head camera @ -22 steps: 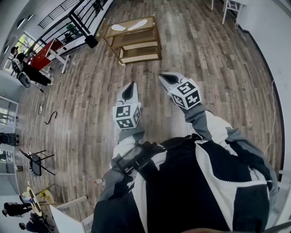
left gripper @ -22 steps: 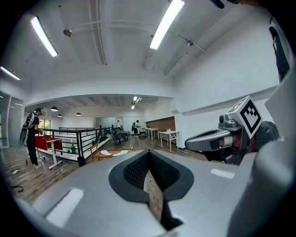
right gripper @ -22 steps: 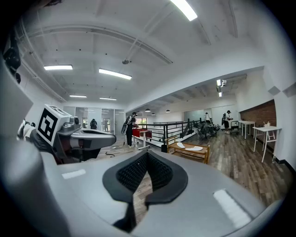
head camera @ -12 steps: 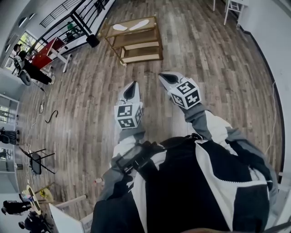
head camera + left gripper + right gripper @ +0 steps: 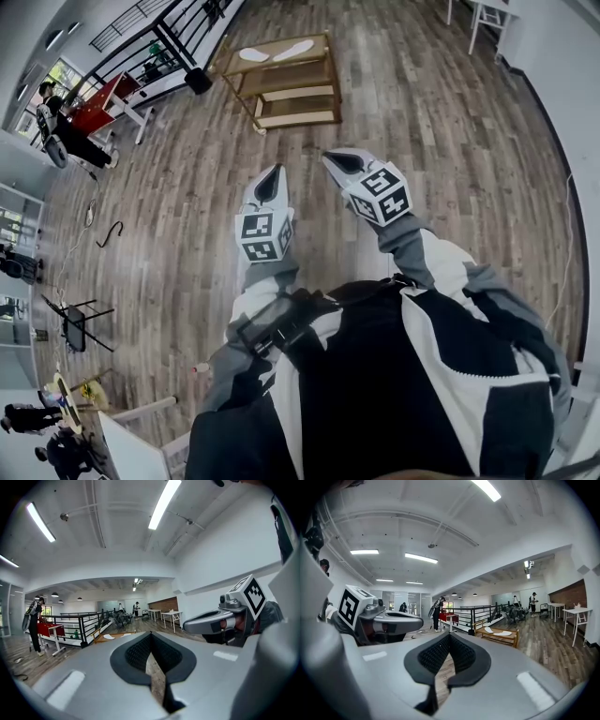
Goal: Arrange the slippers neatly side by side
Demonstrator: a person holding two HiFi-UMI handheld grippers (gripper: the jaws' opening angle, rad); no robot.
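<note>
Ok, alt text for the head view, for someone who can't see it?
A person holds the left gripper and right gripper out over a wooden floor, both shut and empty. Farther off, a wooden rack carries two white slippers on top.

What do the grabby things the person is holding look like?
Both are pale grey and taper to a point, like beaks. The left tool and right tool each carry a white cube with black square markers, and black textured pads line the jaws. The sleeves are grey.
</note>
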